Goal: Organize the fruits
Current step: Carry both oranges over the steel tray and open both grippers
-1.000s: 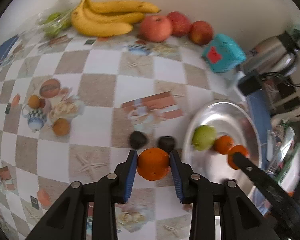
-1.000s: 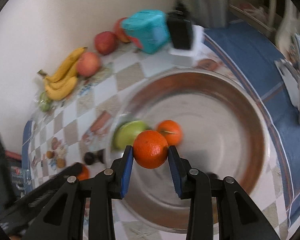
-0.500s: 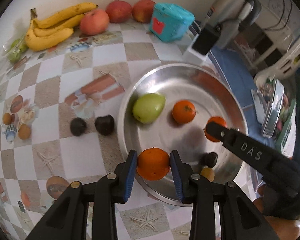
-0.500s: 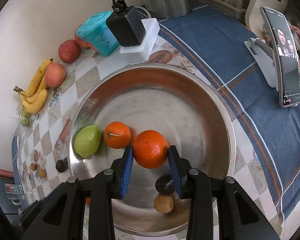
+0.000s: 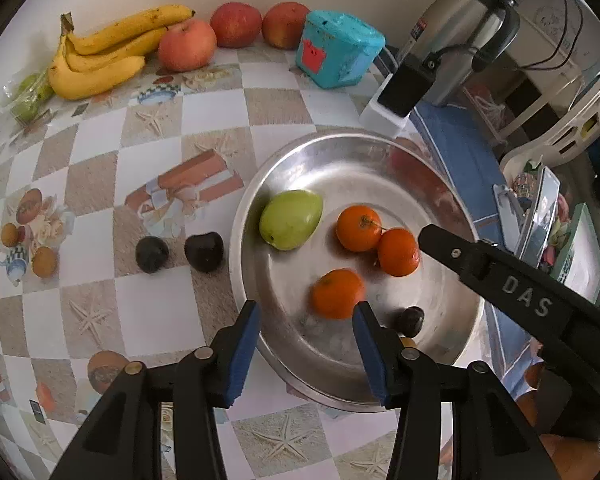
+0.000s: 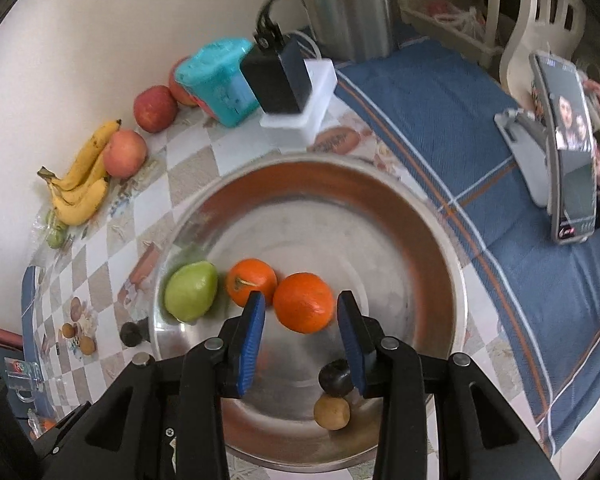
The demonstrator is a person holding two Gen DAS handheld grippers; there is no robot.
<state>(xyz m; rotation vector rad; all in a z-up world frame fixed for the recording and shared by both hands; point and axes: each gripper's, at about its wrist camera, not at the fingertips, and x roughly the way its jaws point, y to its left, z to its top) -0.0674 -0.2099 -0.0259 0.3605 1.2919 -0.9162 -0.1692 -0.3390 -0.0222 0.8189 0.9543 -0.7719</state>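
A steel bowl [image 5: 236, 248] [image 6: 460, 292] holds a green fruit [image 5: 291, 219], three oranges, a dark fruit [image 6: 334, 376] and a small brown one [image 6: 332, 412]. My left gripper [image 5: 307, 310] hangs over the bowl's near side with its jaws opening. An orange [image 5: 337, 293] lies loose on the bowl floor by the right pad. My right gripper [image 6: 301, 298] stands over the bowl's middle. The orange [image 6: 304, 308] just beyond its tips leans on another orange [image 6: 252, 286], and a sliver of gap shows at the left pad. Two dark fruits [image 5: 151, 254] [image 5: 204, 251] sit on the table left of the bowl.
Bananas [image 5: 100, 56] and three apples [image 5: 187, 45] line the back wall beside a teal box [image 5: 338, 54]. A kettle [image 5: 460, 32] and a plugged power block [image 6: 300, 96] stand behind the bowl. A phone on a stand [image 6: 572, 152] sits on blue cloth [image 6: 440, 120] at the right.
The left gripper carried its orange from the table over the bowl, then spread its pads and dropped it. The right gripper's orange has slipped forward out of the pads onto the bowl floor.
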